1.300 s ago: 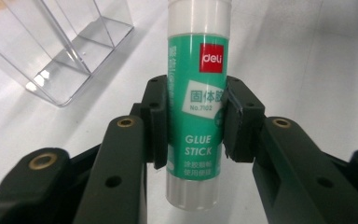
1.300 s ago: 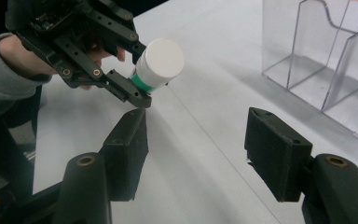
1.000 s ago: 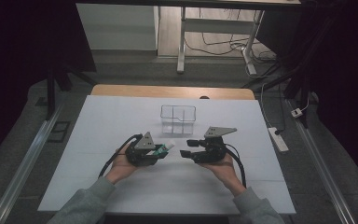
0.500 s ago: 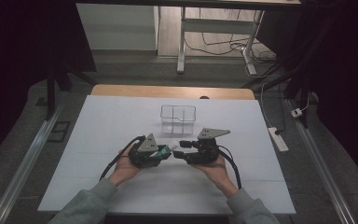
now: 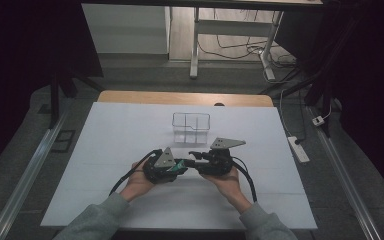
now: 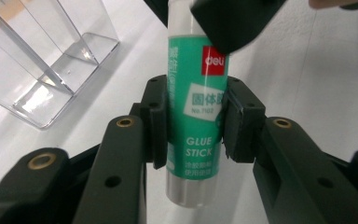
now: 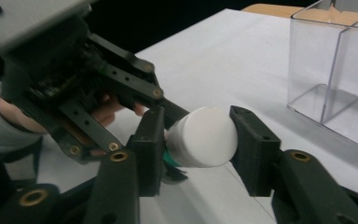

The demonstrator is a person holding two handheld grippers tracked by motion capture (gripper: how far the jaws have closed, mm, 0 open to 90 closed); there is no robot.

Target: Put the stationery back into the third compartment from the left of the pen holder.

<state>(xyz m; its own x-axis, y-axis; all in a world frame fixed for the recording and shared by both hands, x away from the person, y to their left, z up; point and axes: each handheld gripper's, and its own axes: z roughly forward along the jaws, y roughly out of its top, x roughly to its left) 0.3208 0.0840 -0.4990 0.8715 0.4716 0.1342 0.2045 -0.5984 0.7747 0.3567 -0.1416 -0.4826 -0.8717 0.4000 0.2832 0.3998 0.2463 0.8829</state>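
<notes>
**Two claws on one glue stick, cap end to the right**

I hold the glue stick [image 6: 196, 116] level above the white surface [image 5: 105, 150], near the front edge and just this side of the clear box [image 5: 191, 127]. My left claw [image 5: 181, 167] is clamped on the green body, pads pressed to both sides of the label, so the tube cannot turn or slip. My right claw [image 7: 200, 140] comes at it from the other end, and its jaws have just been closing around the white cap [image 7: 205, 136]. The left pad looks to be against the cap; at the right pad I cannot tell whether a thin gap is left, so I would not call it a firm grip yet. By my reading, one claw anchors the body so the other can pull or twist the cap off.

The high view gives the layout: both hands meet at the middle of the surface, claws nose to nose, with the box just beyond them on the far side. The stick itself is a mere green speck there. My left gripper view reads the label and shows the silvery bottom end free below the pads, with the box off to its left. My right gripper view looks at the round cap end on, with the left claw's linkage behind it.
</notes>
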